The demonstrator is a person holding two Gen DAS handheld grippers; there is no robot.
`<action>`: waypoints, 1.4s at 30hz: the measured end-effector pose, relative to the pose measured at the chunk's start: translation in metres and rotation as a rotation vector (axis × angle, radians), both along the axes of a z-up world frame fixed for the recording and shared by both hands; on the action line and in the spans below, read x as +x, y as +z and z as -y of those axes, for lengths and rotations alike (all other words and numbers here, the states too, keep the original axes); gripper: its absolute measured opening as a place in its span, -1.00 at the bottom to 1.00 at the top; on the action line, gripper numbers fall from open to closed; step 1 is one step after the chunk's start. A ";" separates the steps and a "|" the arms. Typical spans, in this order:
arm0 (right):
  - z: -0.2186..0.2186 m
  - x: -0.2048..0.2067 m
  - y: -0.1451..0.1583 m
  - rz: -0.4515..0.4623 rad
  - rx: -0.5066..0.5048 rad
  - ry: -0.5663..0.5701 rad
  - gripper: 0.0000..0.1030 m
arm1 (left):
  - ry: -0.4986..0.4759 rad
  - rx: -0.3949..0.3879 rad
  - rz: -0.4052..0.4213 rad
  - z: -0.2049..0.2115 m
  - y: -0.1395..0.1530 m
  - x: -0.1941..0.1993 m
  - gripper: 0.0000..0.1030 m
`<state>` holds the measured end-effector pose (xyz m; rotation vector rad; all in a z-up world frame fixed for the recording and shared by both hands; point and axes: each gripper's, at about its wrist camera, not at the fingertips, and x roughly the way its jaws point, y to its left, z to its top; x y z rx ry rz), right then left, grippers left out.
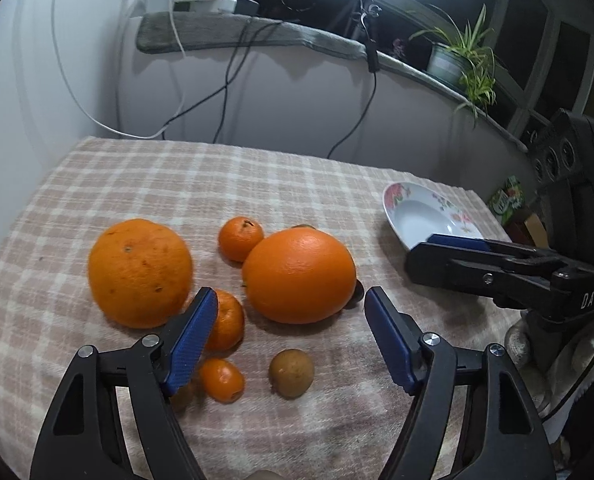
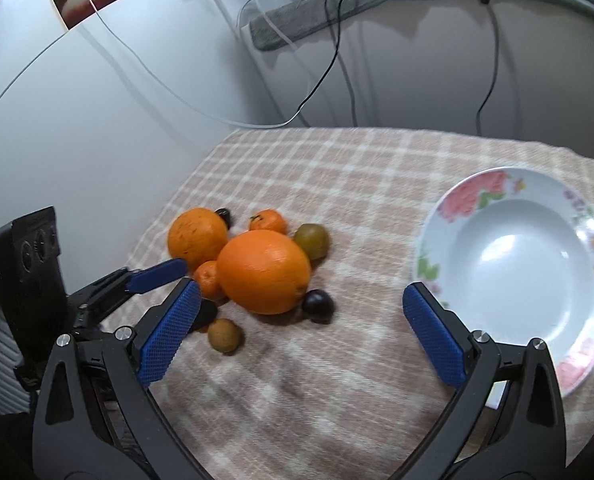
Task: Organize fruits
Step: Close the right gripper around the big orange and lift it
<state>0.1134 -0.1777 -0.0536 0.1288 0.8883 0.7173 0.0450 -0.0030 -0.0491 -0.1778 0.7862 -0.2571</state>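
Note:
A pile of fruit lies on a checked cloth: two big oranges [image 1: 299,276] [image 1: 140,272], small mandarins [image 1: 240,238], a tiny orange kumquat [image 1: 222,380], a brown round fruit [image 1: 291,373] and a dark plum [image 2: 317,304]. A white flowered plate [image 2: 521,264] stands empty to the right; it also shows in the left wrist view [image 1: 417,216]. My left gripper [image 1: 291,320] is open just above the near side of the pile. My right gripper [image 2: 301,312] is open and empty, between pile and plate.
The checked cloth [image 2: 337,168] covers the table up to a white wall. Cables [image 1: 225,80] hang down the wall from a ledge with a potted plant [image 1: 461,60]. The right gripper's body [image 1: 497,268] shows by the plate.

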 end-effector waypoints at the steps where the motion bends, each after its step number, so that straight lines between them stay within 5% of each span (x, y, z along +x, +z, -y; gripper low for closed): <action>1: -0.003 0.002 -0.002 -0.014 0.006 0.014 1.00 | -0.004 0.004 -0.002 0.001 -0.001 0.001 0.46; 17: -0.033 0.029 -0.020 -0.142 0.062 0.117 0.79 | -0.063 0.073 0.016 0.012 -0.007 0.019 0.41; 42: -0.044 0.040 -0.035 -0.204 0.062 0.142 0.37 | -0.081 0.030 -0.009 0.010 -0.014 0.027 0.37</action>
